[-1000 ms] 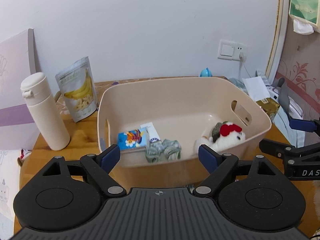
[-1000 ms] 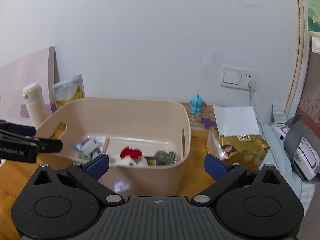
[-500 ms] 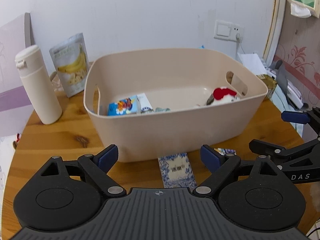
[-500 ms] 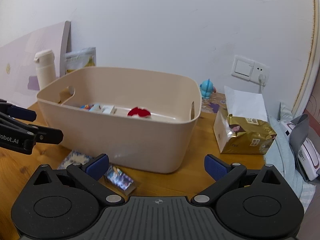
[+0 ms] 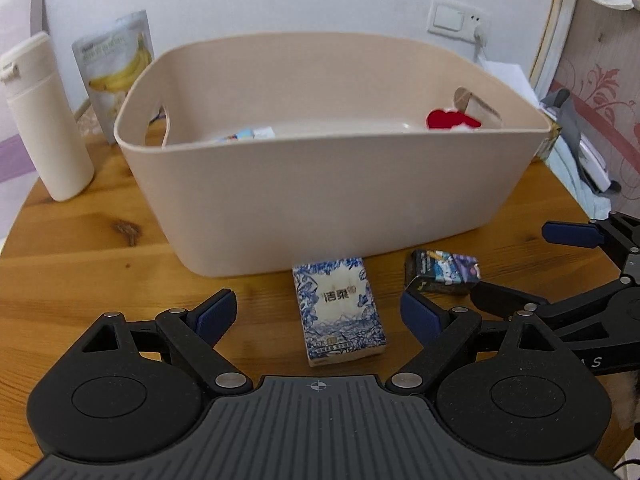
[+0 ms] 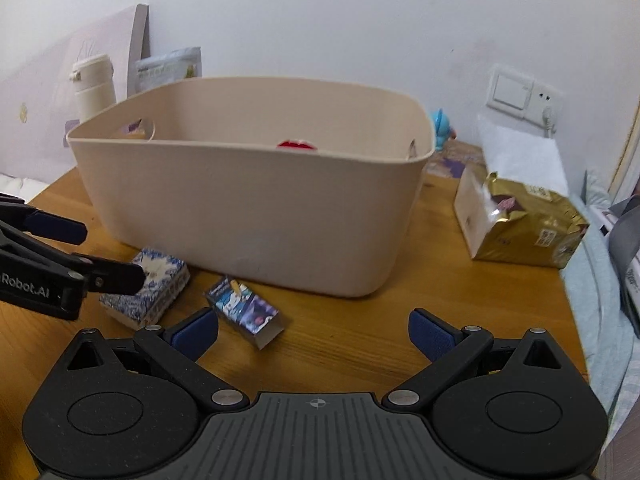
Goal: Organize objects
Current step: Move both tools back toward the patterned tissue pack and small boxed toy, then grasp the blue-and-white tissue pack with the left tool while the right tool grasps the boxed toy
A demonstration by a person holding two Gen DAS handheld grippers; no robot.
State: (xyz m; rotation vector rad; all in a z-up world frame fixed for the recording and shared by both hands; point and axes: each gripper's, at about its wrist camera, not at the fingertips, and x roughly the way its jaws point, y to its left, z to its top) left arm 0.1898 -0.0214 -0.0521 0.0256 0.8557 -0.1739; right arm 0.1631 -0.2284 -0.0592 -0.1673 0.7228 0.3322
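Tissue packet [image 5: 339, 308], blue and white, lies flat on the wooden table [image 5: 80, 264] just in front of the beige bin [image 5: 328, 184], and the left gripper [image 5: 316, 314] hangs low over it with its jaws spread wide and nothing held, lined up as if to straddle it. Beside the packet, also just in front of the bin, lies a small dark box [image 6: 245, 307], tilted; the right gripper [image 6: 314, 330] sits near it, jaws likewise spread and empty. Both loose items probably wait to go into the bin, which already holds a red-topped toy [image 5: 452, 120] and a colourful pack [image 5: 240, 135]. Behind the bin stand a cream bottle [image 5: 44, 120] and a banana-chip pouch [image 5: 114, 68]. Half a second ago both grippers were higher and farther back; they have since dropped toward the table.
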